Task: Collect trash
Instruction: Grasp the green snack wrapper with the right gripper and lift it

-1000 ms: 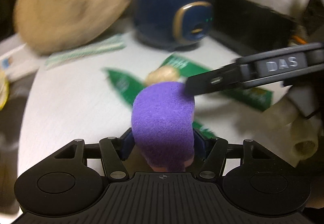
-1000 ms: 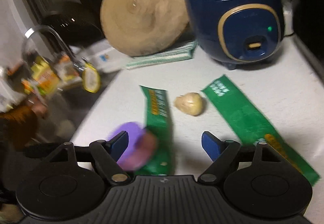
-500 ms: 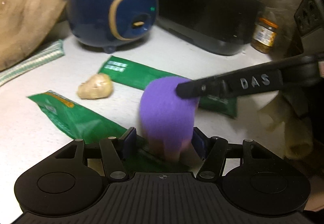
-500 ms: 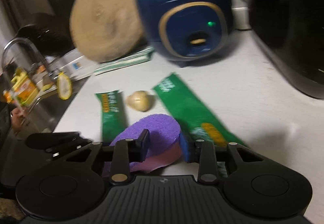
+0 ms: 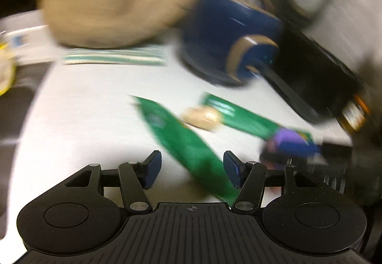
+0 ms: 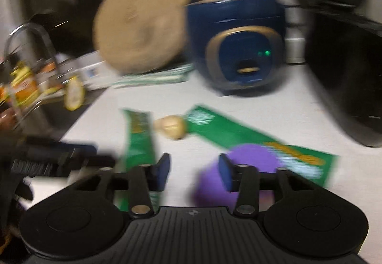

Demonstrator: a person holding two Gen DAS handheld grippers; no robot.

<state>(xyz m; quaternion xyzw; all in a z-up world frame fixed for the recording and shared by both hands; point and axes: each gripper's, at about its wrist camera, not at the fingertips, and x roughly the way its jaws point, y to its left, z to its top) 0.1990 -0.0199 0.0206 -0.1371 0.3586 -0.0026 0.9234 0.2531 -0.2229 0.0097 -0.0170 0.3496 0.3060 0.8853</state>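
In the left wrist view, the left gripper point(image 5: 191, 168) hovers low over the white counter point(image 5: 90, 106) with its jaws wide apart and nothing pinched; its jaws have just been closing a little. A green wrapper point(image 5: 181, 144) lies just ahead of it, its long axis running from far left to near right, so that the near end passes between the fingertips and slides under the right one. A second green wrapper point(image 5: 248, 120) lies further right, slanting the other way, with a pale lump point(image 5: 203, 117) between the two far ends. At the right edge a purple sponge point(image 5: 286, 137) shows at the blurred right gripper point(image 5: 293, 151).

In the right wrist view, the right gripper point(image 6: 194, 173) stands part open — its jaws have just been opening — and bare counter shows between the pads. The purple sponge point(image 6: 253, 161) sits just right of the right-hand pad, partly behind it, resting on the near end of the second wrapper point(image 6: 238, 132); whether the pad touches it cannot be told through the blur. The first wrapper point(image 6: 139, 139) runs near-to-far at the left pad, and the left gripper point(image 6: 71, 158) shows at the left edge.

Judging from this, the left gripper is nearer the first wrapper and should close across its narrow width.
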